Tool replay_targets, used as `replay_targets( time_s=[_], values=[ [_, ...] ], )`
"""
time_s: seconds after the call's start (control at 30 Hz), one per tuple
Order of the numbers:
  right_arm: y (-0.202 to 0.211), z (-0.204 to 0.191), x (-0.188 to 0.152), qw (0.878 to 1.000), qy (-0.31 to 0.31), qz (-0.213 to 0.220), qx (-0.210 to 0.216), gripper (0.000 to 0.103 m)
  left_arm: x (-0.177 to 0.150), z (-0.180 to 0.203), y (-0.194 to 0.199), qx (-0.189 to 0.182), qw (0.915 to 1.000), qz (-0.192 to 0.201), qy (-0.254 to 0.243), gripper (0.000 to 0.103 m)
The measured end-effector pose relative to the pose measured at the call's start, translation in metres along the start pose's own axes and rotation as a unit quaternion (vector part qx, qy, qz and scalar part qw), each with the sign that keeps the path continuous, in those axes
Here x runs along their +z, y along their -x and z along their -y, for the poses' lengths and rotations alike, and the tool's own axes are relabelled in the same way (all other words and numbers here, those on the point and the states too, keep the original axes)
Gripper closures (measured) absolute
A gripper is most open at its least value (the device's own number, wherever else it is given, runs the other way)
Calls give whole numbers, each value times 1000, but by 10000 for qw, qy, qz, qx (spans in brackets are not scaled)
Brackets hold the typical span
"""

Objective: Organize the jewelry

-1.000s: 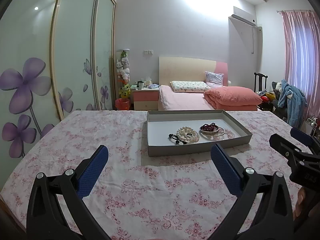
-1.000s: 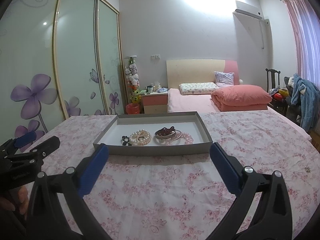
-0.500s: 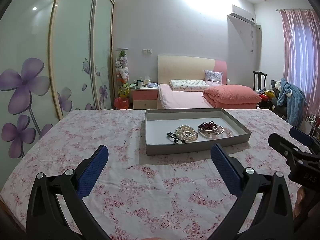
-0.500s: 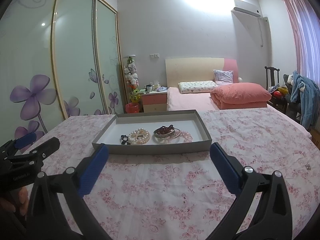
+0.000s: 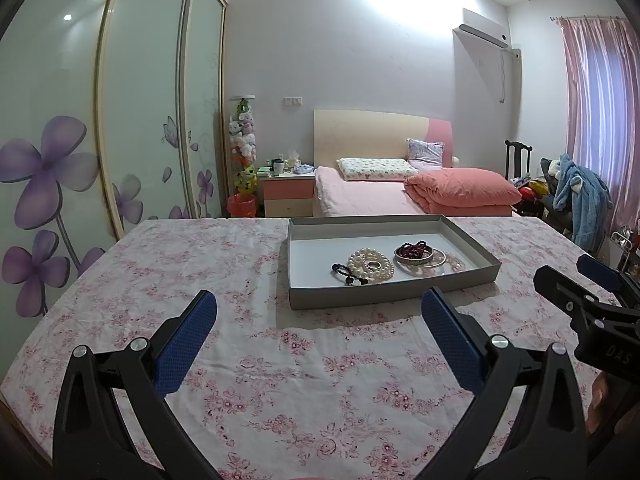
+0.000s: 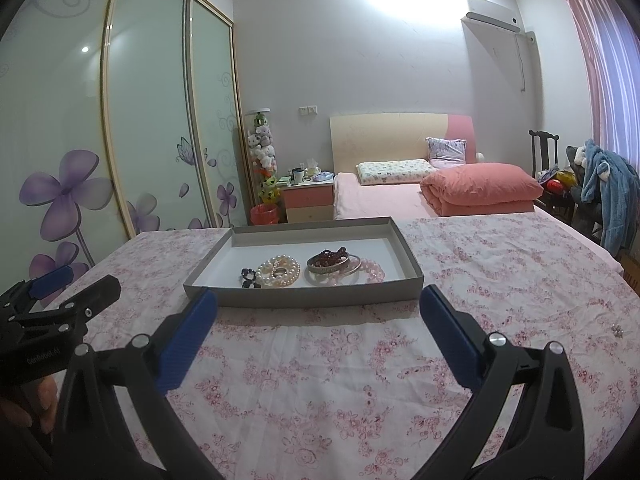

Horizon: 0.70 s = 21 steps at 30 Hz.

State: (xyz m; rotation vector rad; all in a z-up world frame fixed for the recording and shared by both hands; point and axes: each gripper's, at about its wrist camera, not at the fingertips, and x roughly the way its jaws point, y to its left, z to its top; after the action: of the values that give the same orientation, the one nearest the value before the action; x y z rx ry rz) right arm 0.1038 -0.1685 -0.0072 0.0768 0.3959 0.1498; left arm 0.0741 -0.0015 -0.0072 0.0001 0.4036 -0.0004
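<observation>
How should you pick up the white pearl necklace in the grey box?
Probably from straight above. The coiled white pearl necklace lies flat on the floor of the shallow grey cardboard box, so the box's walls block a sideways approach. Pinch across the strands on its right edge, which faces a gap; black beads touch its left. The open right gripper looks nearer.

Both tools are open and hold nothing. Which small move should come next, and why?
Probably bring the right tool forward over the gray tray toward the pearl bracelet. Both it and the left tool are open, short of the tray, and the jewelry lies bunched together.
</observation>
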Motion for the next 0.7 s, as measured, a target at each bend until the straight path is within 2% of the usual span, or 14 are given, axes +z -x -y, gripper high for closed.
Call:
replay_targets(
  time_s=[0.7],
  values=[
    [-1, 1, -4, 10000, -30, -27, -9, 4, -4, 5, 2, -25, 10000, -37, -9, 2]
  ],
)
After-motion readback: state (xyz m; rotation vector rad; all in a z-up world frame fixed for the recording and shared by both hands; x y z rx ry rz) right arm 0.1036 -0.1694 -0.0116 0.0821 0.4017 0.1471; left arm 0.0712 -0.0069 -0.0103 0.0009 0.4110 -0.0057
